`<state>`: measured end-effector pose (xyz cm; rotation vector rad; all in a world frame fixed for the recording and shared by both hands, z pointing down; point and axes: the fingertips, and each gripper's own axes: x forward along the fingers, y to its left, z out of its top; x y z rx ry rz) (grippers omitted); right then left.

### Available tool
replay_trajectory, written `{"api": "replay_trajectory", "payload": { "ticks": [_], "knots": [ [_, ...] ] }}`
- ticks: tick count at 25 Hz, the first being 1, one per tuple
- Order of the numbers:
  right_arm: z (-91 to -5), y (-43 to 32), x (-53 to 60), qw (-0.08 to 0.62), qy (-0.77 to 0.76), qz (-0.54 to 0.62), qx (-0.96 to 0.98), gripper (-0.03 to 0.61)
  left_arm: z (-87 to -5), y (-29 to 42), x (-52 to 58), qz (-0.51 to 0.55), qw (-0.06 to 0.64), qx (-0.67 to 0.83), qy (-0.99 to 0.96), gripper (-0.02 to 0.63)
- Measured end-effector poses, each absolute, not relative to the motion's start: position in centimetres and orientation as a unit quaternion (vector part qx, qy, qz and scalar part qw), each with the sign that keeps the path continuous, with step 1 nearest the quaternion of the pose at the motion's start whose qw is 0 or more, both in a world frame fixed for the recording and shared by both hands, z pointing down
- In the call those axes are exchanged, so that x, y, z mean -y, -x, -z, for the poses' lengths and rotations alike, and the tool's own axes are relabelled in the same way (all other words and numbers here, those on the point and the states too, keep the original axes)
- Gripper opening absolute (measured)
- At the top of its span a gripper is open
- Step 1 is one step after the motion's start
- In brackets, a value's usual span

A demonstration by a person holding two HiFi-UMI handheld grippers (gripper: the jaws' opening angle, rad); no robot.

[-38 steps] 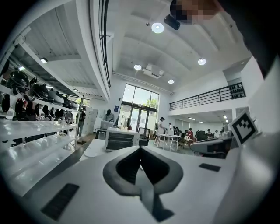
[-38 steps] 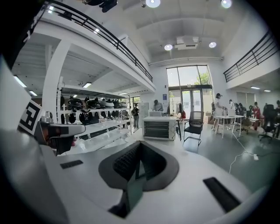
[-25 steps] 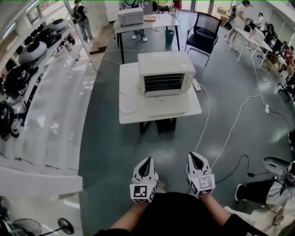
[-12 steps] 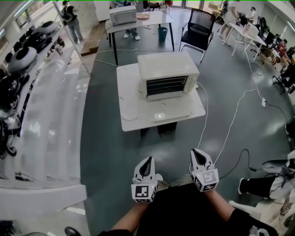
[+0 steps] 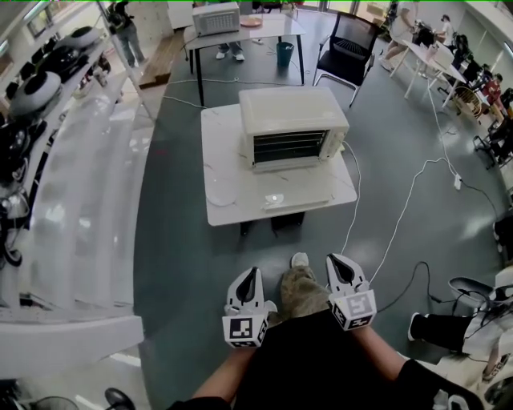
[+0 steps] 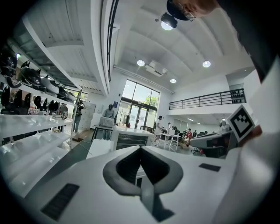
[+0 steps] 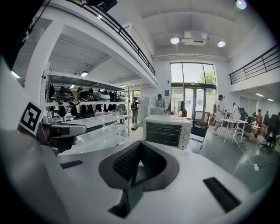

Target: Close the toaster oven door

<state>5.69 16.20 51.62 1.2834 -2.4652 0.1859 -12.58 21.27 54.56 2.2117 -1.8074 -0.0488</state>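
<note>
A large, bright workshop with a grey-green floor (image 5: pixel 184 272). Glossy white shelving (image 5: pixel 88 200) runs down the left side of the head view, with dark, rounded helmet-like gear (image 5: pixel 32 92) on it. A small white table (image 5: pixel 232 172) stands in the middle of the floor, and on its far right part sits the toaster oven (image 5: pixel 292 120), cream-white and boxy. Its door (image 5: pixel 300 200) is folded down flat towards me, so the dark wire racks inside show. Any writing on its front is too small to read. A white cable (image 5: pixel 401 224) trails from the table's right side across the floor.

I hold both claws low and close to my body, well apart from the table. The left claw (image 5: pixel 251 276) is clenched, its dark pads meeting with nothing between them. The right claw (image 5: pixel 341 263) is also pressed together and empty. The only print I can make out is the black-and-white square marker on each claw's cube — left cube (image 5: pixel 244 330), right cube (image 5: pixel 358 310). They carry blocky patterns, not letters.

The right gripper view looks straight at the oven (image 7: pixel 168 130) beyond the closed jaws. My shoe (image 5: pixel 299 259) shows between the claws. Farther back stand a black chair (image 5: pixel 345 48) and a second table (image 5: pixel 264 32) — another white oven (image 5: pixel 216 18) sits on it.
</note>
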Motion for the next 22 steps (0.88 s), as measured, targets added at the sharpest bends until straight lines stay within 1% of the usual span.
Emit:
{"api": "replay_trajectory", "payload": {
  "ticks": [6,10,15,22],
  "knots": [
    [-52.1,-6.2,-11.0,0.165,-0.44,-0.058,0.881,0.02,-56.1,11.3,-17.3,0.01,0.147,0.64,-0.754,0.017],
    [-53.1,-7.3,-8.0,0.167,-0.427,-0.093,0.884,0.02,-57.2,8.9,-14.3,-0.015,0.156,0.613,-0.774,0.017],
    [-55.2,-8.9,-3.9,0.175,-0.413,-0.108,0.887,0.02,-58.1,6.9,-8.7,-0.037,0.154,0.608,-0.778,0.018],
    [-56.5,-10.4,3.2,0.174,-0.378,-0.113,0.902,0.02,-60.6,6.1,-2.2,-0.069,0.184,0.623,-0.757,0.018]
  ]
}}
